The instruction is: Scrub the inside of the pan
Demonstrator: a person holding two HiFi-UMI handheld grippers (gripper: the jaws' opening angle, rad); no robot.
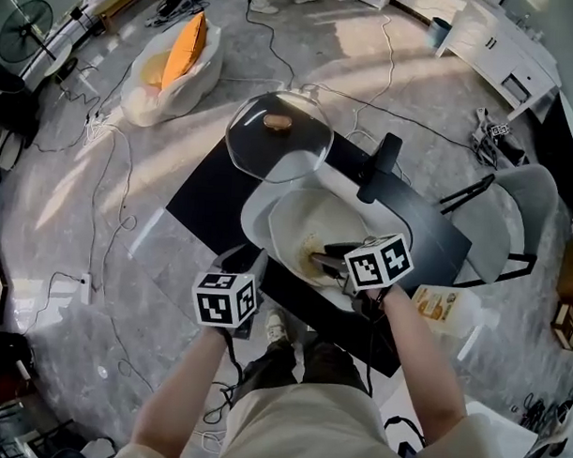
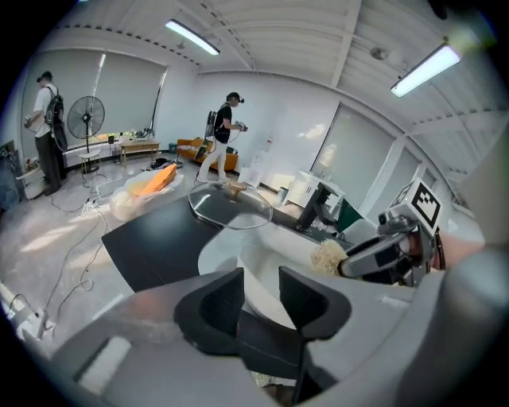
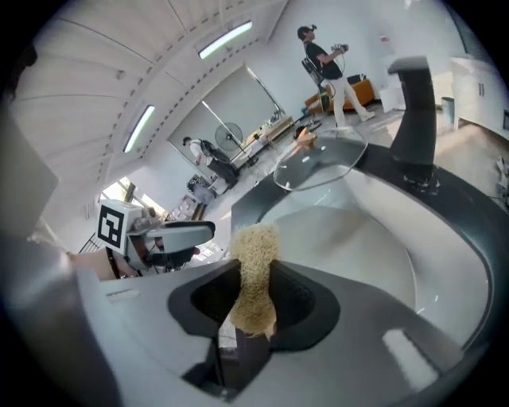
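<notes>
Right gripper [image 3: 254,278]: jaws pinching fibrous scrubber [image 3: 256,238] over pan [image 3: 374,230];
Left gripper [image 2: 261,294]: jaws spread, empty;
Risk: unsteadied pan could skid across bench [image 1: 212,197] under scrubbing

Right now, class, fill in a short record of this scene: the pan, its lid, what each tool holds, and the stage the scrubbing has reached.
Pan: pale pan, uncovered, on the black table top
Lid: glass lid, off the pan, lying beside its far edge
Right tool: right tool shut on a tan fibrous scrubber
Left tool: left tool open, nothing between its jaws
Stage: scrubber held over the pan's inside, seemingly clear of the surface
</notes>
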